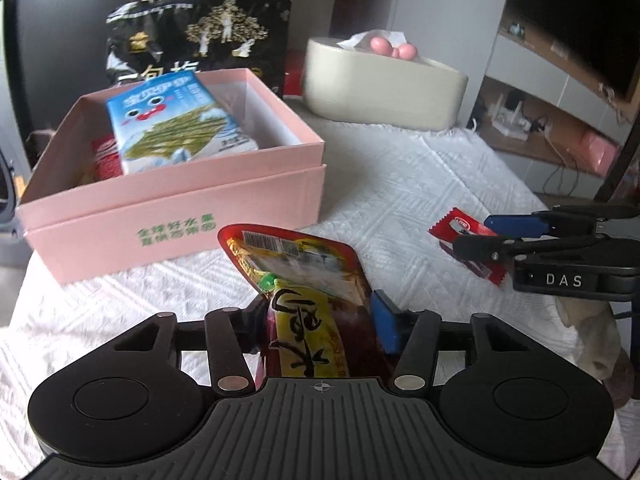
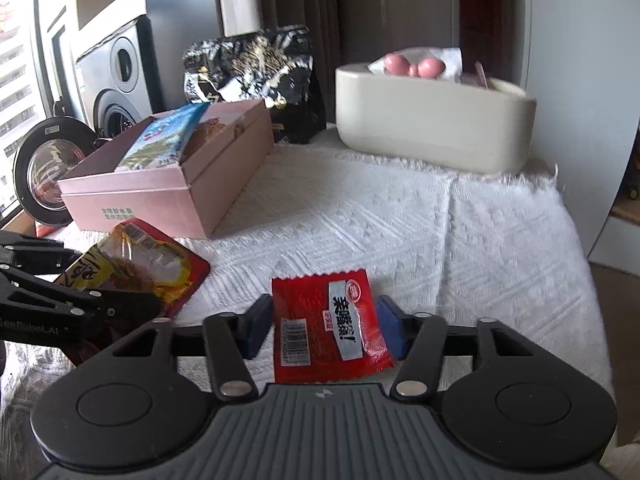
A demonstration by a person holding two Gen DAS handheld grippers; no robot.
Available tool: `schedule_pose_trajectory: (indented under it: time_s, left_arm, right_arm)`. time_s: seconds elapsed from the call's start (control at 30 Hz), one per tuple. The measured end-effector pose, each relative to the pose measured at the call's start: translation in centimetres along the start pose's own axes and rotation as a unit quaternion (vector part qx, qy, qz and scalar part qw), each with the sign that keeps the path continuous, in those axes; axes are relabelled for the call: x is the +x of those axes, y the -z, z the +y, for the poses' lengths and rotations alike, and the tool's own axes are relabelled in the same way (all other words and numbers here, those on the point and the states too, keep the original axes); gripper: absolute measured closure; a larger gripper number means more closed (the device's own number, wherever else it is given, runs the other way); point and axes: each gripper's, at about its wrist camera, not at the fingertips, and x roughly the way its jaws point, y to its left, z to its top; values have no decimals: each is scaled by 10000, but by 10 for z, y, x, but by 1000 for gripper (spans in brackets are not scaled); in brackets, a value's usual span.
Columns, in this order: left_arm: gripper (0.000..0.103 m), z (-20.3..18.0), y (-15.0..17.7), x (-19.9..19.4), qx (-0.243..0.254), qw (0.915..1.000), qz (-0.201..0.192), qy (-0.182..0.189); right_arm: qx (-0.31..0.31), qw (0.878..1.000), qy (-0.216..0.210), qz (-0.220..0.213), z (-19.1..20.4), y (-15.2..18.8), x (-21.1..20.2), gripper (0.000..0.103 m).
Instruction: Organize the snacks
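Red-and-yellow snack pouch (image 1: 308, 300) (barcode near its top edge), clamped upright in left gripper (image 1: 320, 320) jaws, near pink box (image 1: 176, 208), small red packet (image 2: 328, 324) flat on white-clothed table (image 2: 400, 220), right gripper (image 2: 324, 326) jaws open around it, blue carton (image 1: 176, 124) leaning in box.

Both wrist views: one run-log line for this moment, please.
left gripper: shut on yellow-red pack | right gripper: open around red packet on cloth | pink box: blue pack inside
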Motion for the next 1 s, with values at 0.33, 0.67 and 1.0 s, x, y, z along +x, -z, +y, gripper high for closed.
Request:
schedule_pose_trajectory:
  time_s: [0.33,0.67,1.0]
  left_arm:
    - [76,7,14,-60,-136,9984,-448,304]
    - [81,2,38,-95,19,9977,-607,292]
    - [62,13,46,-66,-280,9991,-325,30]
  right_arm:
    - [-279,9987,-418,-20,32,-8,-39,62]
    - [-530,9918,-1112,326,82,9,-70,62]
    - [-521,9957,-635,419,83,42,-69,46]
